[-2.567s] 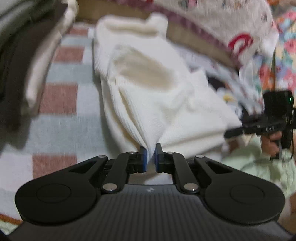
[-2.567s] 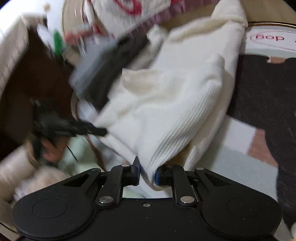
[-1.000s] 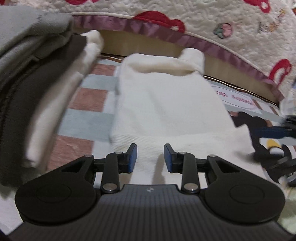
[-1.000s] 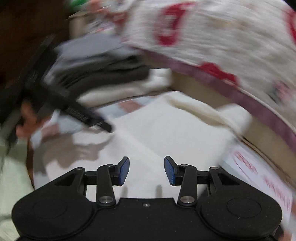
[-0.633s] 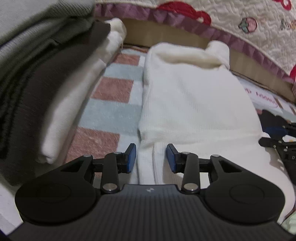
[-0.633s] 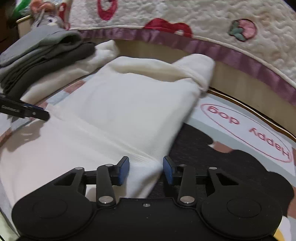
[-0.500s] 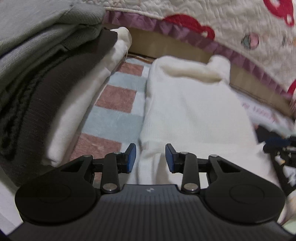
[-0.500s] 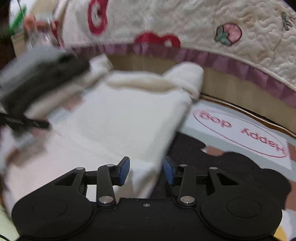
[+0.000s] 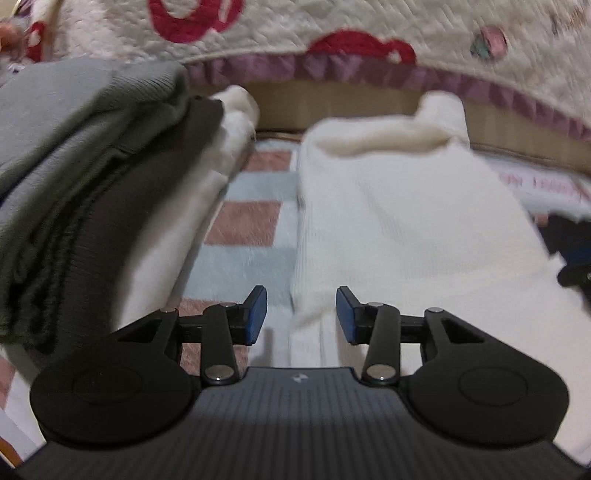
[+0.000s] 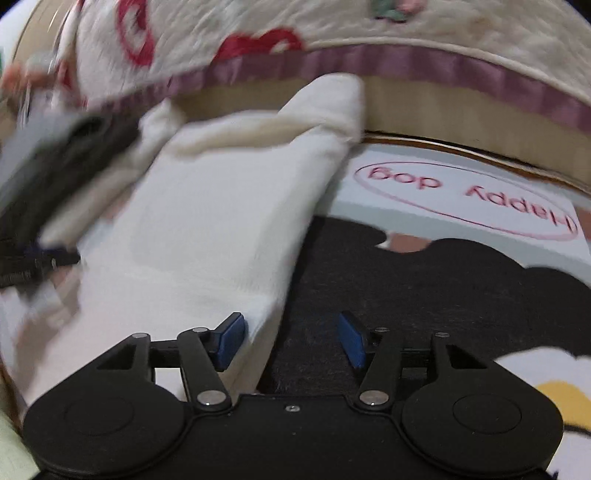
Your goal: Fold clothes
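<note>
- Left gripper (image 9: 300, 314), bottom centre of the left wrist view: its jaws are opening, the blue pads (image 9: 256, 314) apart and pressing on nothing. The near left edge of the cream knit garment (image 9: 399, 221) lies in the gap between them, untouched by either pad as far as the blur allows.
- Right gripper (image 10: 291, 341), bottom centre of the right wrist view: jaws opening too — wider than the left pair. The garment's near right corner (image 10: 221, 229) lies just beside the left-hand pad; the rest of the gap looks down on the black patch of the patterned rug (image 10: 424, 280).
- The cream garment is folded into a long band running from the lower middle of each frame up toward the centre, lying flat on the rug, with its thicker rolled end farthest away.
- Left of it in the left wrist view, apart across a strip of checked rug (image 9: 251, 221), stands a stack of folded clothes (image 9: 81, 184) — grey on top, dark brown below, cream at the bottom.
- In the right wrist view, upper right, the rug bears a pink oval with the words "Happy dog" (image 10: 465, 192).
- Farthest off, along the top of both frames, a quilted cover (image 9: 369, 22) with red shapes and a mauve frill.
</note>
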Tool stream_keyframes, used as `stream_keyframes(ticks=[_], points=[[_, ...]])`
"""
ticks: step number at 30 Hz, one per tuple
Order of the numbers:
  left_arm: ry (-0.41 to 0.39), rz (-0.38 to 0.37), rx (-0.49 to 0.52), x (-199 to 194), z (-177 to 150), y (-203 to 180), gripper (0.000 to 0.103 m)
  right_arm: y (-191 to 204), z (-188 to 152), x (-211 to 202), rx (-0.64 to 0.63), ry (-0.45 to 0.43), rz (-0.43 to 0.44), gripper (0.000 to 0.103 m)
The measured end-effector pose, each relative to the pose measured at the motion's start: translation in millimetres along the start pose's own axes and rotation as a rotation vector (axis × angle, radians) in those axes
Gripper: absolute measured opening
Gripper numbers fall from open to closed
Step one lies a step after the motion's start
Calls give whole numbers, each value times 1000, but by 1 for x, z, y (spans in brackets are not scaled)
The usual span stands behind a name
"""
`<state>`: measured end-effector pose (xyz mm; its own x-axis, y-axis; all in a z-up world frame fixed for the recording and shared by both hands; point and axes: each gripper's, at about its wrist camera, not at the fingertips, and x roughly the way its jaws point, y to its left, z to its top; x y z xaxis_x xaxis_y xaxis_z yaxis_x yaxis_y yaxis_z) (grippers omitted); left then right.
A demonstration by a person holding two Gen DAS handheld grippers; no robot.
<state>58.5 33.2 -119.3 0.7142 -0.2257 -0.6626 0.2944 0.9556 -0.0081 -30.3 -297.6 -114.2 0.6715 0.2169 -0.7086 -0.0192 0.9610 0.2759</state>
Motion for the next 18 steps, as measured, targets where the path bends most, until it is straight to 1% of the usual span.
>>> stream_keyframes(ticks=[2,3,5,6,8,10,12,14,15,16,18], points=[[-1,-32,-45,-4,4,2,41,-17,6,-10,97,-25,39,61],[1,-49,-68,-5,6,3,41,-22,8,-10,112,-23,49,62],[32,-87,-121,-2,11,-1,41,-28,16,-7,118,-7,60,62],[47,-109,-130,2,13,-7,41,-29,23,-2,123,0,72,62],[63,-139,-124,11,22,-22,41,-34,44,9,179,3,131,62],[82,-161,-124,23,34,-33,41,-41,71,27,265,27,209,62],[99,-185,-131,35,43,-38,41,-48,94,51,310,76,253,62],[122,-185,-149,42,44,-36,41,-53,112,80,332,185,305,62],[130,-181,-152,44,42,-33,41,-54,116,89,332,212,310,61],[128,-181,-145,44,38,-30,41,-55,119,92,321,202,292,62],[130,-181,-128,44,31,-22,41,-59,122,96,313,183,286,62]])
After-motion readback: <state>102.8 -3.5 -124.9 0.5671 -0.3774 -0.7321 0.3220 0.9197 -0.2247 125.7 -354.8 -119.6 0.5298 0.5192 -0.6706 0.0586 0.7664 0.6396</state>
